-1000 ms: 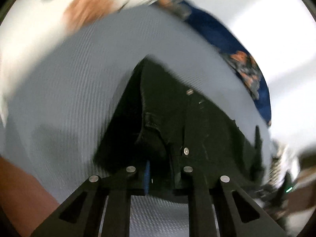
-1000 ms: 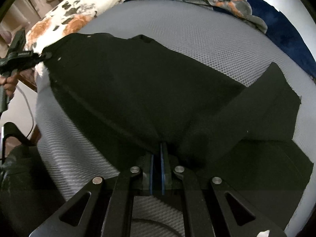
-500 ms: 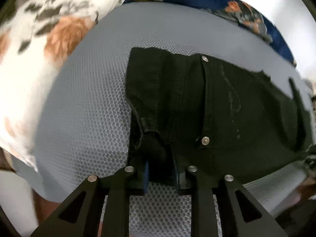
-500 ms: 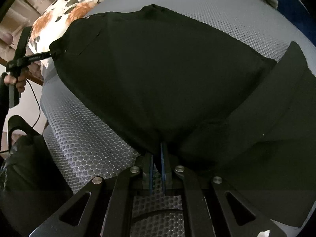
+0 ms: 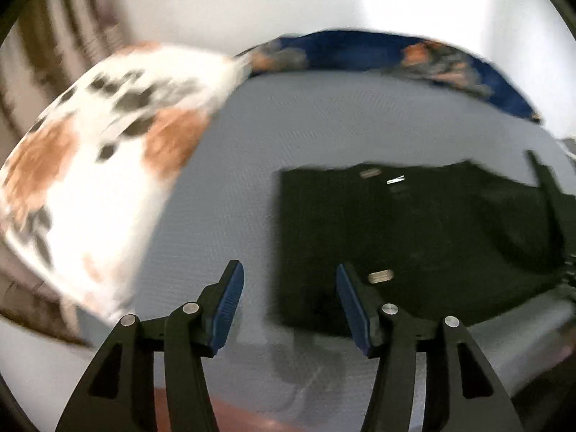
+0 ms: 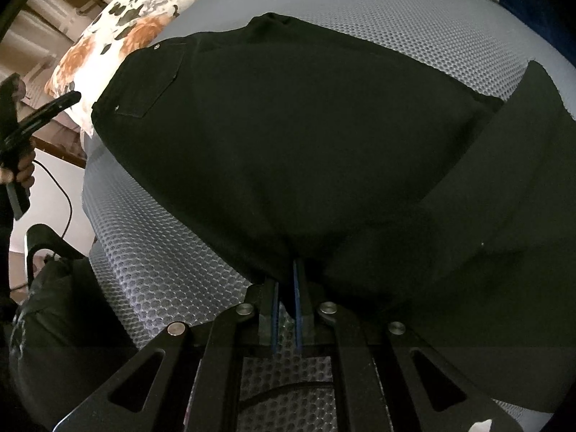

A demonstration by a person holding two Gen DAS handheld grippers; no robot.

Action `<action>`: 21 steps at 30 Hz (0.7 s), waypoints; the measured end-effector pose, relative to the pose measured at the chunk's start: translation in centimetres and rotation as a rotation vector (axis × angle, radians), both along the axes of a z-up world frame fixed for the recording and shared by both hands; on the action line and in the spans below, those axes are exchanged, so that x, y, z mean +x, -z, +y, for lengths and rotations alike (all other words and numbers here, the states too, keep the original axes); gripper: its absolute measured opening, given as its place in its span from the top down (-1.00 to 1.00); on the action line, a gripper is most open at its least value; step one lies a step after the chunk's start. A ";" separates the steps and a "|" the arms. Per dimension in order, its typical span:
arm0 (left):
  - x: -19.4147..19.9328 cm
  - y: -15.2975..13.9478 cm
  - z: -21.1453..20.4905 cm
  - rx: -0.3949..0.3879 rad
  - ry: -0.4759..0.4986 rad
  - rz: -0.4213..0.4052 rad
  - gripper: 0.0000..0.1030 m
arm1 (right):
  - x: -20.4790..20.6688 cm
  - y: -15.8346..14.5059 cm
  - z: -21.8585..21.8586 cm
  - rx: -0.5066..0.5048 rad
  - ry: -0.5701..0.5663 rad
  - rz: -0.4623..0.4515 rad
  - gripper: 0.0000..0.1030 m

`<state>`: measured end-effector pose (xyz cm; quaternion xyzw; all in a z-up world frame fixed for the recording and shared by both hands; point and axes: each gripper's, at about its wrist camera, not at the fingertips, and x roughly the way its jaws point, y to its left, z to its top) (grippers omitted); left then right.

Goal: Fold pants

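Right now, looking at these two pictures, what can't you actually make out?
- Left wrist view: motion blur smears the flowered pillow and the pants; stitching and pocket details are lost.
- Right wrist view: the pants run off the right edge, so the leg ends are cut off.
- Right wrist view: the right tongs are pinched on cloth that hides their tips.

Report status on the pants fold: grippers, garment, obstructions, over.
Left gripper opening, nothing between pads. Right gripper shut on black pants. Pants flat on grey mesh bed. Floral pillow alongside, clear.
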<state>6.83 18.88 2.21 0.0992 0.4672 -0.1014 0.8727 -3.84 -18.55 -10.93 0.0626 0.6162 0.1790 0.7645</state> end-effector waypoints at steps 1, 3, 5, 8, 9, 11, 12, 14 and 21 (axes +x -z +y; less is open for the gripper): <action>-0.4 -0.2 -1.6 -0.005 0.048 -0.013 -0.07 | 0.1 -0.1 -0.1 0.000 0.004 0.006 0.88; -1.0 -0.2 -5.0 -0.026 0.154 -0.019 -0.08 | 0.1 -0.3 0.0 -0.005 0.007 0.009 0.85; -1.4 0.5 -8.4 -0.040 0.244 0.010 -0.09 | 0.2 -0.5 0.1 -0.017 0.006 0.014 0.85; -2.1 2.0 -13.8 -0.045 0.377 0.050 -0.09 | 0.5 -0.6 0.2 -0.025 0.017 0.022 0.85; -2.4 2.5 -15.5 -0.044 0.422 0.062 -0.09 | 0.6 -0.6 0.2 -0.023 0.023 0.024 0.84; -3.4 3.4 -19.0 -0.021 0.503 0.069 -0.09 | 0.7 -0.7 0.0 -0.016 0.035 0.022 0.85; -3.8 3.7 -20.2 -0.014 0.535 0.074 -0.09 | 0.7 -0.8 -0.1 -0.010 0.041 0.022 0.85; -4.6 4.5 -22.8 0.017 0.601 0.080 -0.09 | 0.8 -1.1 -0.4 0.005 0.049 0.016 0.85; -4.9 6.6 -28.0 0.056 0.656 0.131 -0.09 | 1.0 -1.6 -0.2 0.014 0.036 0.003 0.84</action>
